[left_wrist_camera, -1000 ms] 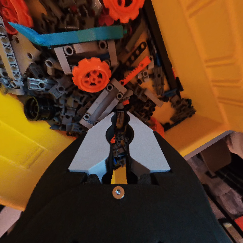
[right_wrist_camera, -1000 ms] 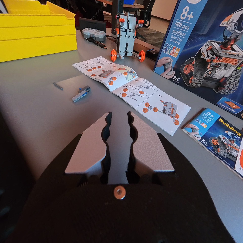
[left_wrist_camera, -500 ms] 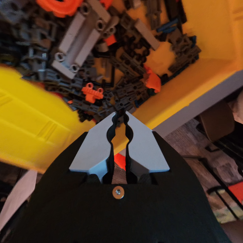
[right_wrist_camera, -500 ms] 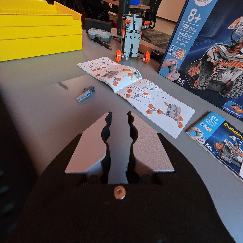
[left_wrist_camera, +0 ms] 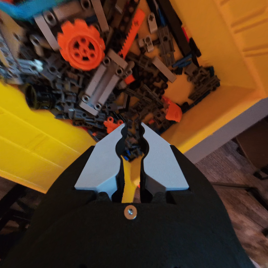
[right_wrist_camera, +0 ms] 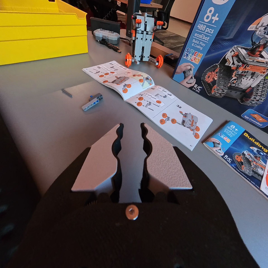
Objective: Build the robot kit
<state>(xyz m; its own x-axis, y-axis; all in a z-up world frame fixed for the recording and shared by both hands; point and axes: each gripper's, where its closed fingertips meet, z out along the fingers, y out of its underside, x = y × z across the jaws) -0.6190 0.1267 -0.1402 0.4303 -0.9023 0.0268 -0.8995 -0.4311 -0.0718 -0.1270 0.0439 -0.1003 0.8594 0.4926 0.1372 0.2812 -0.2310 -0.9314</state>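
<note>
Over yellow bin [left_wrist_camera: 36,152]: left gripper [left_wrist_camera: 132,126] jaws apart, empty, above loose building parts [left_wrist_camera: 142,94] | right gripper [right_wrist_camera: 132,125] jaws apart, empty, over grey table [right_wrist_camera: 36,130] | printed kit box [right_wrist_camera: 226,58], open instruction booklet [right_wrist_camera: 145,98].

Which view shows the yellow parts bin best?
Left wrist view: it looks straight into the yellow parts bin, showing its inner walls and the loose building pieces, including an orange gear wheel. The right wrist view shows only the bin's outer side, far left on the grey table.
</note>
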